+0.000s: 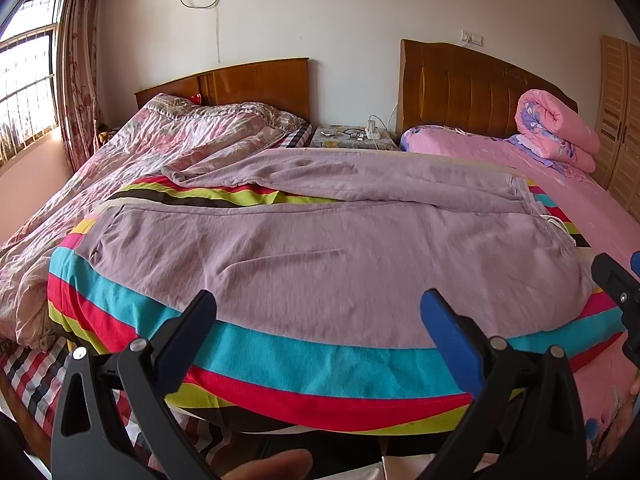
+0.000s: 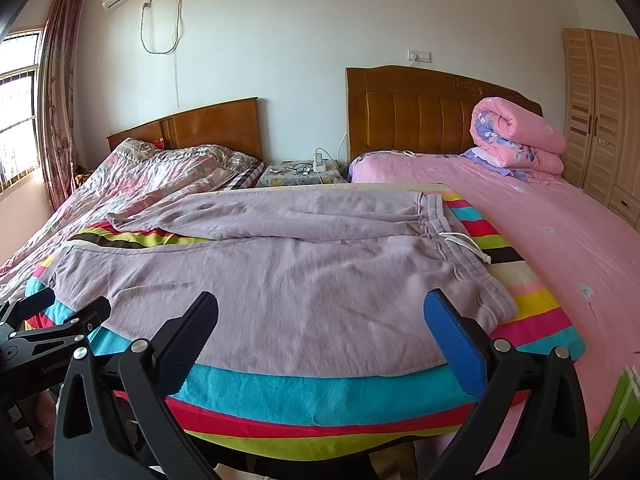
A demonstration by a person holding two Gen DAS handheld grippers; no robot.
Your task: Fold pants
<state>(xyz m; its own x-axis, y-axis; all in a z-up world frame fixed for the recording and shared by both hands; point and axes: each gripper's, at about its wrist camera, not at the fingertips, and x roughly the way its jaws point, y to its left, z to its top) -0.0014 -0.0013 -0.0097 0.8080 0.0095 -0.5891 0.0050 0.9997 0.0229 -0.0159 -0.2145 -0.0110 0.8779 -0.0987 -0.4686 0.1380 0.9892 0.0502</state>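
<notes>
Soft lilac knit pants (image 1: 320,248) spread flat, creased, on fleecy striped blanket (image 1: 304,364), left gripper (image 1: 318,320) and right gripper (image 2: 320,320) jaws spread wide, grasping nothing

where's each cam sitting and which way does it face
Left wrist: on the left gripper, angled down over the pants; its open jaws, a fingertip and the right gripper show.
Right wrist: on the right gripper, facing the waistband end; its open jaws and the left gripper show.
Shared: pants, striped blanket, both headboards.
</notes>
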